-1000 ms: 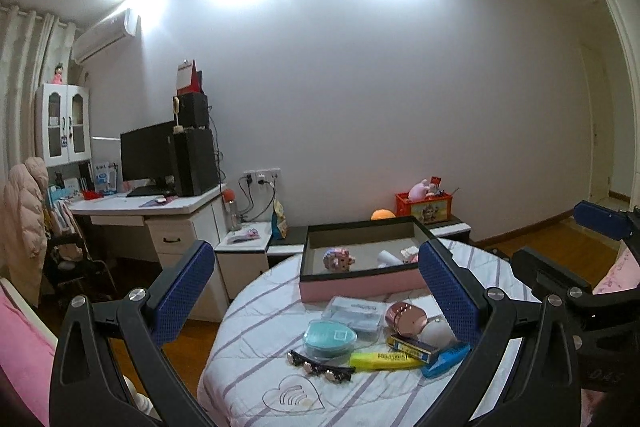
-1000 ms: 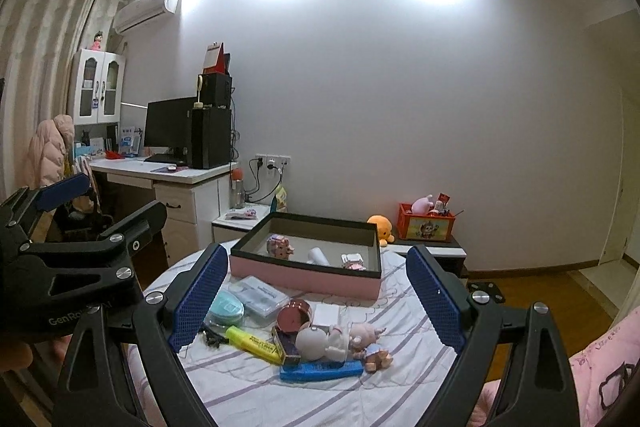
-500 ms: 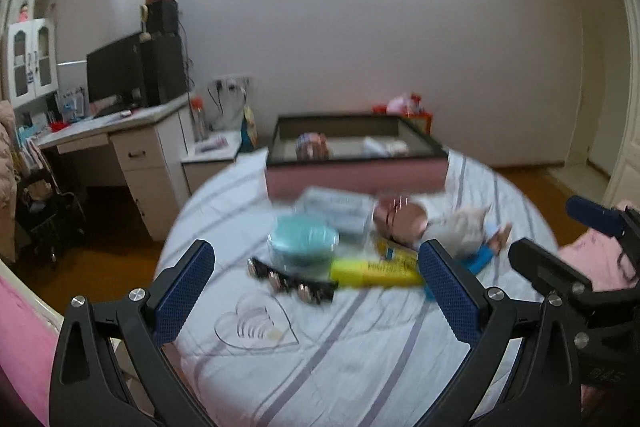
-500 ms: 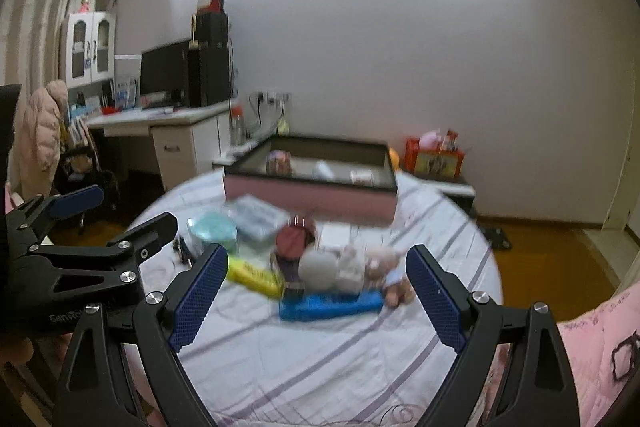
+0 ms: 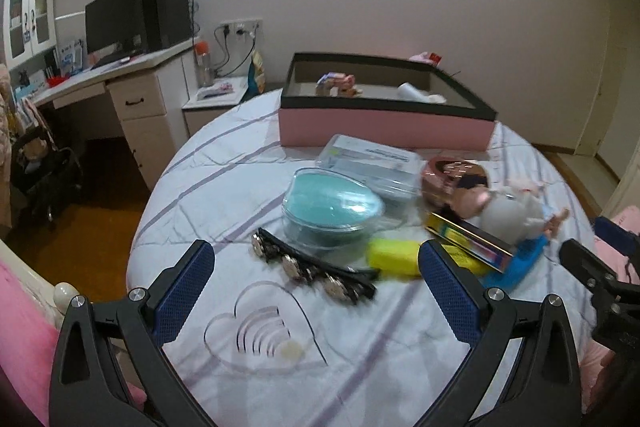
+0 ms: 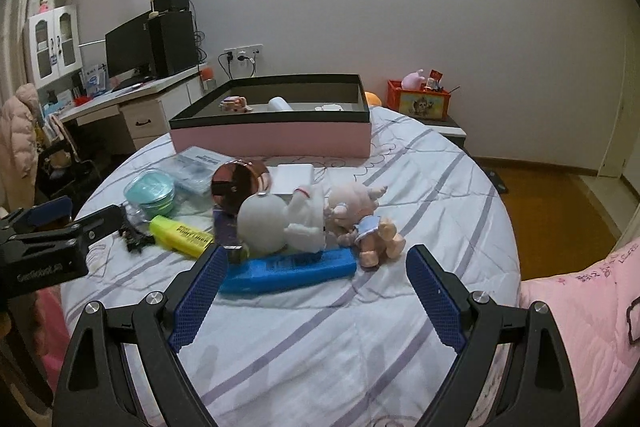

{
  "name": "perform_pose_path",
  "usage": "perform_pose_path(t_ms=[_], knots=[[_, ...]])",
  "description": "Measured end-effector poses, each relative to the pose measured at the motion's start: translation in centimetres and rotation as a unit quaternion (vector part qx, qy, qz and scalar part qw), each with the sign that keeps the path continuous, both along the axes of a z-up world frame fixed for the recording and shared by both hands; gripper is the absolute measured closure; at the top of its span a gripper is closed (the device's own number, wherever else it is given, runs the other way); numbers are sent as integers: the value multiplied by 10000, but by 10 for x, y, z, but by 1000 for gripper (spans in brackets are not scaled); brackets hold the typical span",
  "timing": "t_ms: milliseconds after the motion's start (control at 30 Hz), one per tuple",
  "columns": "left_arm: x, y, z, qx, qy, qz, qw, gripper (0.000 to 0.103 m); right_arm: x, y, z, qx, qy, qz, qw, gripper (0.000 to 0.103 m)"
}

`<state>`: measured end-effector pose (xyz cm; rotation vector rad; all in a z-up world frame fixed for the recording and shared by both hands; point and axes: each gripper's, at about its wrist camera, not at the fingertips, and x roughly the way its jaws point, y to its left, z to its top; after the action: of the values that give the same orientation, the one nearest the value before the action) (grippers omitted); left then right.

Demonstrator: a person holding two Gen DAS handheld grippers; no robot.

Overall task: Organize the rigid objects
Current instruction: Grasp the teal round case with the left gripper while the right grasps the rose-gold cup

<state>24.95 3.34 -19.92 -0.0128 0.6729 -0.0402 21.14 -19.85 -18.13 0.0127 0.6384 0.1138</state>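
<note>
1. Left gripper (image 5: 316, 283): jaws are standing wide apart with nothing between the pads. It is hovering at the bottom of the left wrist view, above the striped bed cover (image 5: 224, 187).
2. Right gripper (image 6: 316, 291): jaws are standing wide apart, holding nothing. It is hovering at the bottom of the right wrist view, just in front of the blue case (image 6: 288, 269).
3. The objects are lying in a cluster at mid-frame in both views, in front of the pink box (image 5: 384, 123).
4. The left view alone is showing these clearly:
   - a clear heart-shaped piece (image 5: 260, 331) lying between the jaws at lower centre;
   - a black hair clip (image 5: 312, 269) with round stones, just above the heart;
   - the teal container (image 5: 332, 207) at close range, touching the clear flat pack (image 5: 368, 163).
5. The right view alone is showing these clearly:
   - a white square card (image 6: 295, 179) behind the plush toys;
   - the grey-white plush (image 6: 276, 219) and the pink plush (image 6: 360, 215) lying on the blue case;
   - an orange crate (image 6: 418, 103) at upper right, beyond the bed.
6. Both views are showing the yellow highlighter (image 6: 180, 233) and the copper round tin (image 6: 240, 187).
7. Each view is catching the other gripper at its edge: right edge in the left view, left edge in the right view.
8. The pink box is already holding a few small items; their details are too small to tell.
</note>
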Motion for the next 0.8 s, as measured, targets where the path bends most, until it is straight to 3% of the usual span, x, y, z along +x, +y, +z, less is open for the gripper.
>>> perform_pose_path(t_ms=[500, 567, 633, 800], knots=[[77, -8, -29, 323, 857, -215, 9956, 0, 48, -13, -18, 150, 337, -155, 9992, 11], [81, -6, -32, 201, 963, -306, 9947, 10, 52, -14, -18, 190, 349, -158, 9991, 11], [82, -5, -32, 28, 973, -467, 9942, 28, 55, -16, -17, 226, 347, -165, 9990, 11], [74, -5, -28, 90, 821, -451, 9956, 30, 58, -18, -16, 336, 377, -188, 9985, 11]])
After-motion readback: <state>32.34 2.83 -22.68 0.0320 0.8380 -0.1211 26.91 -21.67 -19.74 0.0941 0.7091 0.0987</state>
